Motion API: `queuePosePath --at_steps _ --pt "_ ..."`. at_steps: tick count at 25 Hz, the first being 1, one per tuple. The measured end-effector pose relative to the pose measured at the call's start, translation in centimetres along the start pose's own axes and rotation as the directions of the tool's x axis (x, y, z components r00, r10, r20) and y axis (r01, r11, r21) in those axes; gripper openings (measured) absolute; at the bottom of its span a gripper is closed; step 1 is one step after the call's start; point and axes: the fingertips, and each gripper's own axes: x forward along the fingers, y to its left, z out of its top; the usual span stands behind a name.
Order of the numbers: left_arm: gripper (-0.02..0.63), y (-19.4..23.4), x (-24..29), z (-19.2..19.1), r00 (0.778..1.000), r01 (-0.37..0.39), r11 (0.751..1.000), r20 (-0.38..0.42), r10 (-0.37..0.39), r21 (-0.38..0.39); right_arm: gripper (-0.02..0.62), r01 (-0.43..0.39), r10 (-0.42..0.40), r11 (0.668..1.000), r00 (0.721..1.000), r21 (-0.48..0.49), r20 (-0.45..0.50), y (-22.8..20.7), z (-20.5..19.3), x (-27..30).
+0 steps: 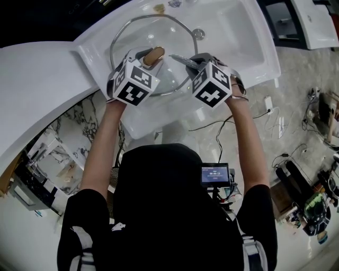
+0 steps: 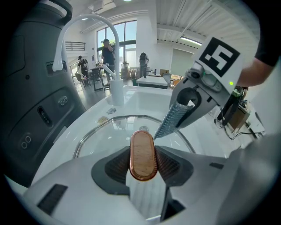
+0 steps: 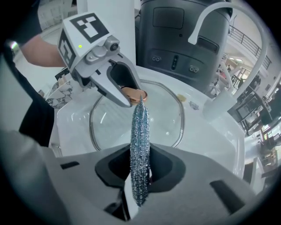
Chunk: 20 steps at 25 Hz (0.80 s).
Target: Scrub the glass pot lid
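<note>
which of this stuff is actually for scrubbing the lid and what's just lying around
For the job: glass pot lid, its wooden handle in the left gripper, sparkly blue scrubber in the right gripper, sink.
Just lying about: faucet, yellowish scrap on the sink ledge, cables on the floor.

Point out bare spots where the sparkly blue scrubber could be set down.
Bare: the white basin floor between the round glass lid's steel rim and the right wall, around the drain; also the white counter beyond the basin's left wall. Crowded: the lid's near edge, where the left gripper and right gripper meet.
</note>
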Motion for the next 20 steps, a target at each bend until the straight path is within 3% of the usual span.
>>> queuePosePath --at_steps 13,20 --pt "0.169 0.0 0.1 -0.1 1.0 0.004 1.0 0.002 -0.004 -0.007 0.067 0.139 -0.139 0.99 0.99 -0.038 -0.003 -4.4 1.5 0.7" --pt "0.169 0.0 0.0 0.0 1.0 0.005 1.0 0.007 -0.005 -0.005 0.067 0.242 -0.241 0.969 0.97 -0.046 0.013 -5.3 1.9 0.7"
